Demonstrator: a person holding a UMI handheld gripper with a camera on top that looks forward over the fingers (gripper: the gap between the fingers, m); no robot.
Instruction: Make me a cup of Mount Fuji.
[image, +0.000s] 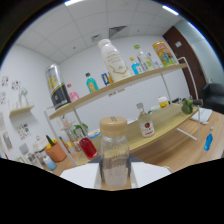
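Jar (115, 152) nearest, clear, tan lid, held upright between gripper (115, 176) fingers, both pressing its sides. Behind jar: small bottle (145, 123) on lower shelf (165, 120); white bottle (112, 60) on shelf above. Step, likely: carrying ingredient jar. Next: set down steady, unscrew lid.

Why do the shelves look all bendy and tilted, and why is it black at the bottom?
Gripper view: the wide lens curves the shelf and ceiling lights and rings the scene in black; the bottom is blacked out, hiding the fingers. The nearby jar with its tan lid looks soft and blurry.
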